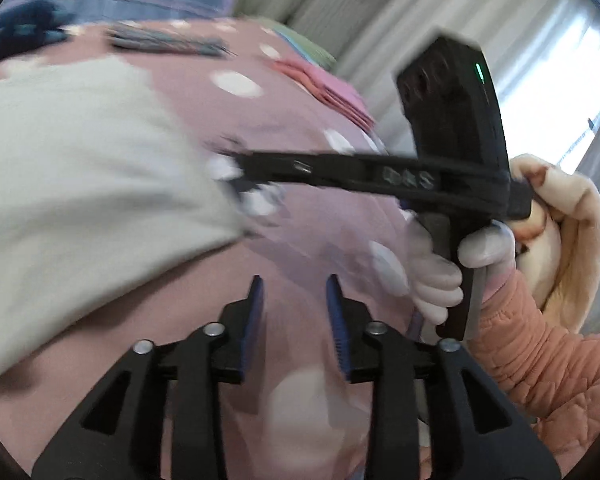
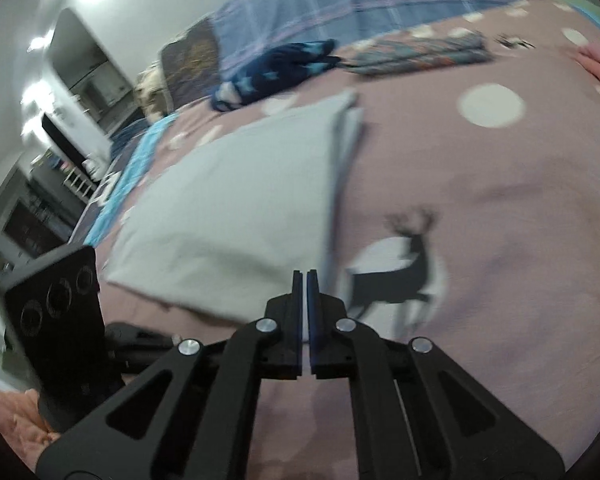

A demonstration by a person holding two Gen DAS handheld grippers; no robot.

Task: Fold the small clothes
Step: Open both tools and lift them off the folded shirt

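A pale grey folded garment (image 2: pixel 236 200) lies flat on the pink bedspread (image 2: pixel 480 184); it also shows blurred at the left of the left wrist view (image 1: pixel 80 168). My left gripper (image 1: pixel 294 284) is open and empty, held above the bedspread just right of the garment. My right gripper (image 2: pixel 305 274) is shut with nothing between its jaws, hovering near the garment's near right edge. In the left wrist view the right gripper (image 1: pixel 236 182) reaches across from the right, its tips at the garment's edge.
A dark blue garment (image 2: pixel 268 76) and a multicoloured folded piece (image 2: pixel 420 56) lie at the far side of the bed. Pink folded clothes (image 1: pixel 332 88) lie at the right. A blue plaid cover (image 2: pixel 360 4) lies behind. The left gripper's body (image 2: pixel 60 320) is low left.
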